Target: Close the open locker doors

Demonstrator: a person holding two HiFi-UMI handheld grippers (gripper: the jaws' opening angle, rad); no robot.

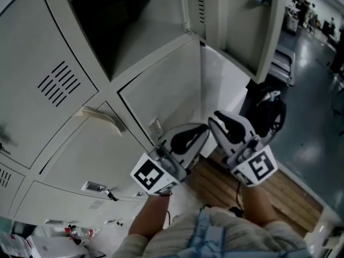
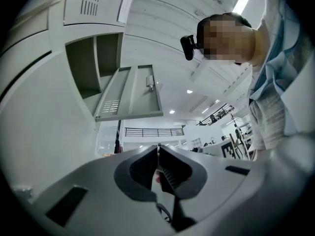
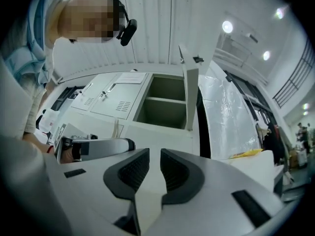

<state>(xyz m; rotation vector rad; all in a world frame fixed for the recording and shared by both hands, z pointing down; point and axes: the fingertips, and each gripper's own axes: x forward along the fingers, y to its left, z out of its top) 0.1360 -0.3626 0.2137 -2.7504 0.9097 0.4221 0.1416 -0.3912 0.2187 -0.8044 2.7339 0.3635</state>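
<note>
A bank of pale grey lockers fills the head view. One upper compartment [image 1: 118, 31] stands open and dark inside, its door [image 1: 236, 20] swung out to the right. The left gripper view shows this compartment [image 2: 91, 65] and its door [image 2: 133, 92] above and ahead. In the right gripper view the same compartment [image 3: 165, 100] and door [image 3: 189, 95] lie ahead. My left gripper [image 1: 203, 130] is held low in front of a closed lower door, jaws shut and holding nothing [image 2: 158, 149]. Beside it my right gripper [image 1: 217, 120] has a narrow gap between its jaws [image 3: 155, 154], also holding nothing.
A closed locker with a curved handle [image 1: 99, 117] is at the left. A black bag [image 1: 266, 112] sits behind the open door, beside a clear plastic sheet [image 3: 226, 117]. Wooden slats [image 1: 226, 190] lie underfoot. The left gripper [image 3: 98, 145] shows in the right gripper view.
</note>
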